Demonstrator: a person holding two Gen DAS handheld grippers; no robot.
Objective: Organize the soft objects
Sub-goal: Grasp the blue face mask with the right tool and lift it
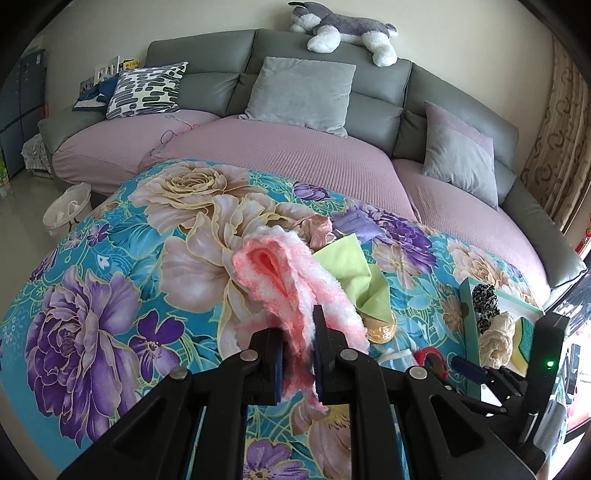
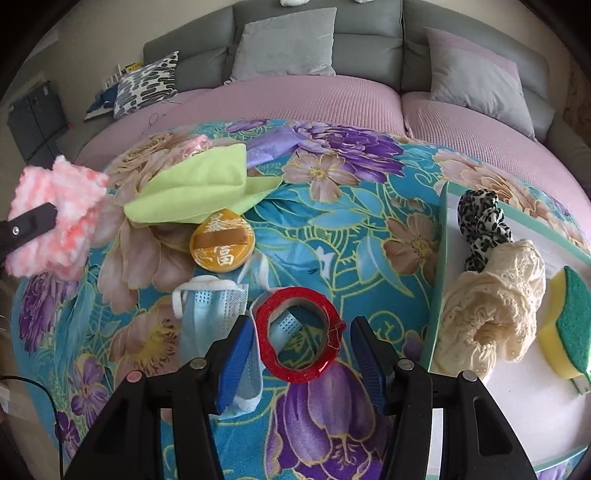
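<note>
**Inspector:** Report the work surface.

**Assistant:** A floral blanket [image 2: 332, 229], teal with purple and beige blooms, covers it. Behind runs a curved grey sofa [image 1: 207, 55] with mauve seat covers, carrying two grey cushions [image 1: 299, 92], a black-and-white patterned cushion [image 1: 147, 88] and a plush husky [image 1: 343, 26] on the backrest. A white bin [image 1: 68, 210] stands on the floor at the left; a patterned curtain [image 1: 557, 140] hangs at the right.

**Inspector:** Left gripper?

**Assistant:** The left gripper [image 1: 298, 354] has its jaws drawn close together, clamped on a pink-and-white fluffy cloth [image 1: 291, 273], which is lifted above the blanket.

**Inspector:** Right gripper?

**Assistant:** The right gripper [image 2: 299, 365] stands wide apart, holding nothing. A red ring [image 2: 299, 332] lies on the blanket between its fingers, partly over a blue face mask [image 2: 210, 306].

**Inspector:** Other items?

**Assistant:** A green cloth [image 2: 199, 192] lies crumpled near the far left, with a yellow round puff [image 2: 221, 243] just beside it. At the right, a teal-rimmed tray [image 2: 439, 258] holds a leopard-print scrunchie [image 2: 480, 225], a cream lace scrunchie [image 2: 495, 306] touching it, and a yellow-and-green sponge [image 2: 569, 325].
</note>
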